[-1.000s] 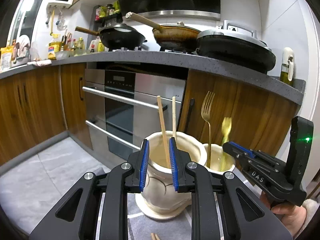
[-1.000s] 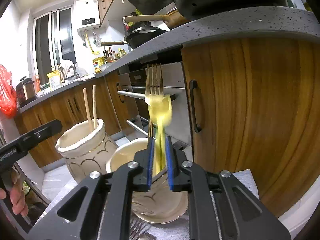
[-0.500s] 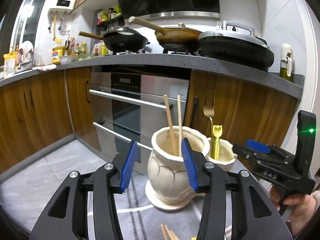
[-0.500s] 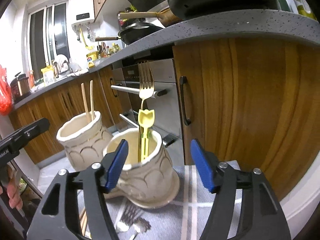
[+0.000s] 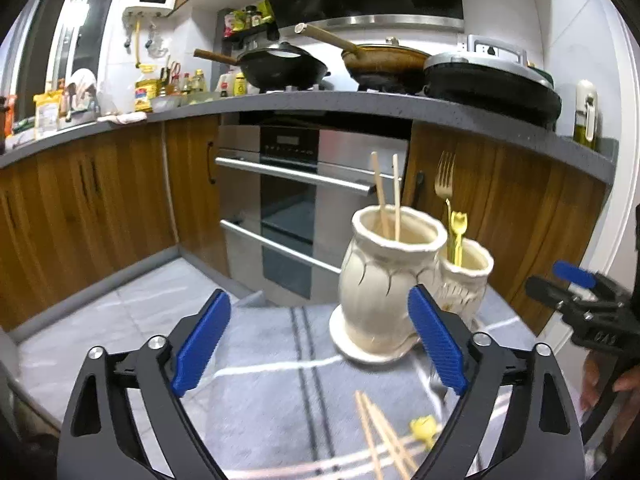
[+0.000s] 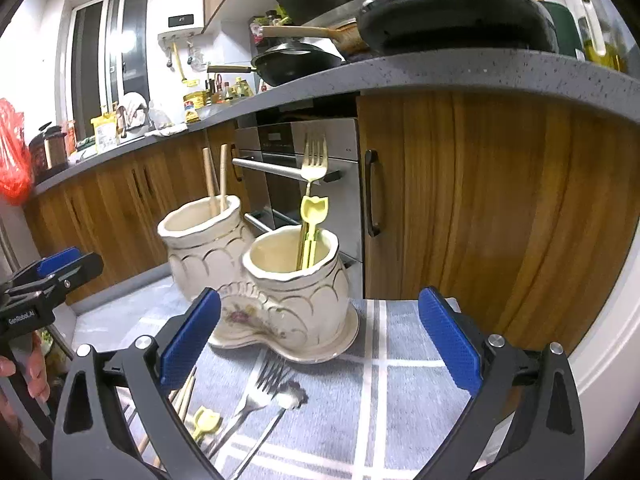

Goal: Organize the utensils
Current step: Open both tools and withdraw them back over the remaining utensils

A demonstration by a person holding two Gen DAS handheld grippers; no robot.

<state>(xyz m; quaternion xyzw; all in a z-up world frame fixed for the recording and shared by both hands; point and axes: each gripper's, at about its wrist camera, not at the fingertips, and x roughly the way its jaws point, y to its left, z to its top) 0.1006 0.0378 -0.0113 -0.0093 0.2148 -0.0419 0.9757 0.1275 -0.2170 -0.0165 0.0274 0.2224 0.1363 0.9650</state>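
Cream ceramic double utensil holder [image 6: 280, 304]: 2 wooden chopsticks [image 6: 216, 178] upright in one pot.
My left gripper [image 5: 320, 340] and right gripper [image 6: 320, 340] have just been opening (both gape wide, nothing between).

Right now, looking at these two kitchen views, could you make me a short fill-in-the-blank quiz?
1. The two wooden chopsticks stand in the ____ pot of the joined pair.
2. The gold fork shares its pot with a ____ utensil.
3. The silver forks lie on the ____.
4. Both pairs of jaws are ____.

Answers: left; yellow; cloth; open
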